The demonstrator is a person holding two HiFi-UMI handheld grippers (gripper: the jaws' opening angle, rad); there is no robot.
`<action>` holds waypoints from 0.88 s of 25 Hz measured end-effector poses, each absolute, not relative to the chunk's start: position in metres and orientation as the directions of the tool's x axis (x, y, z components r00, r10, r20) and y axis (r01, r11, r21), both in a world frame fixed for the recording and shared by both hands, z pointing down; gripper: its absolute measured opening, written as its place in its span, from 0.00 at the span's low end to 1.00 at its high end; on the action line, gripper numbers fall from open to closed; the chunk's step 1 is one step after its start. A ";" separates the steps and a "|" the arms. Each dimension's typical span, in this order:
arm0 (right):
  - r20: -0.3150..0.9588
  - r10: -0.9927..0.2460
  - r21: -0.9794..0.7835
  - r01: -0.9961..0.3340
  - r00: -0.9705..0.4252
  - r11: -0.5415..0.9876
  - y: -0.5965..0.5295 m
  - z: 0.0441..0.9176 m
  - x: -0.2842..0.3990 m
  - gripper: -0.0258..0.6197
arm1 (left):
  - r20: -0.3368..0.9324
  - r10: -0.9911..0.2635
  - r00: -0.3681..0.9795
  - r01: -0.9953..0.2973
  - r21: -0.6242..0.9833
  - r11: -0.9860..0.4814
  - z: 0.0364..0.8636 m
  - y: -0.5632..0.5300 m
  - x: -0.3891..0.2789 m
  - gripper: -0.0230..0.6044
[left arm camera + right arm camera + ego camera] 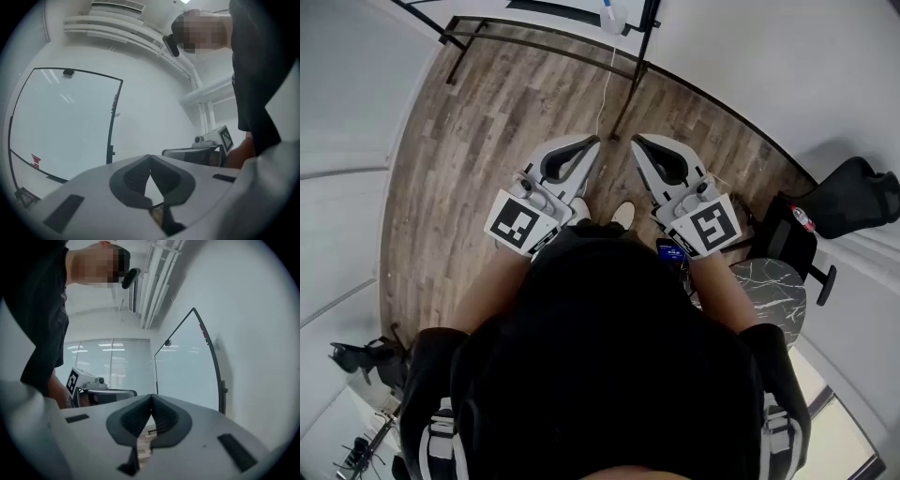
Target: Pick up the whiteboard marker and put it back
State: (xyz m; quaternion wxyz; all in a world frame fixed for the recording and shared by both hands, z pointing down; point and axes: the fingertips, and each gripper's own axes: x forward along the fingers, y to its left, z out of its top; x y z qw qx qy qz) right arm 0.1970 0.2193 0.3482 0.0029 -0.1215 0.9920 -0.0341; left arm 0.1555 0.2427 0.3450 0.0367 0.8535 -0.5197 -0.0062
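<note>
Dark shirt [609, 366] fills the lower half of the head view; the person stands on wood floor [487, 141], shoes [623, 214] just past the shirt edge.

Left hand-held gripper [594, 142] and right hand-held gripper [636, 141] are side by side at waist height, close but not touching, and point forward. Each gripper view catches the other's marker cube off to the side.

Jaws: both pairs are pressed together, tips touching, with nothing between them. My read is a neutral carry pose: nothing to hold, so both are shut and kept close to the body.

Both point at the whiteboard [65, 122], which is upright in a black frame with its stand feet [544, 42] at the top of the head view. It makes sense to face it if the marker lives there.

Marker: I can't locate it in any view. A small red item [36, 161] sits low on the board near the tray line, too small to identify. Neither gripper has the marker.

A small marble worktop [773, 291] is at the person's right, with nothing on it that I can make out.

Judgement: no grasp is under way. The next step would need the marker found first, then one gripper opened and lined up along the barrel. The likely risk is a thin round barrel rolling or slipping out of the pads.
</note>
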 end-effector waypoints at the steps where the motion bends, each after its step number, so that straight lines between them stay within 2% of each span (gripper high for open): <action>1: 0.001 -0.246 -0.064 -0.246 -0.969 0.967 0.221 0.346 0.196 0.04 | 0.022 -0.887 0.461 -0.886 0.065 -0.459 0.343 0.245 0.156 0.04; 22: -0.012 -0.294 -0.059 -0.293 -0.956 0.954 0.217 0.330 0.208 0.04 | -0.018 -0.894 0.447 -0.894 0.030 -0.447 0.326 0.249 0.159 0.04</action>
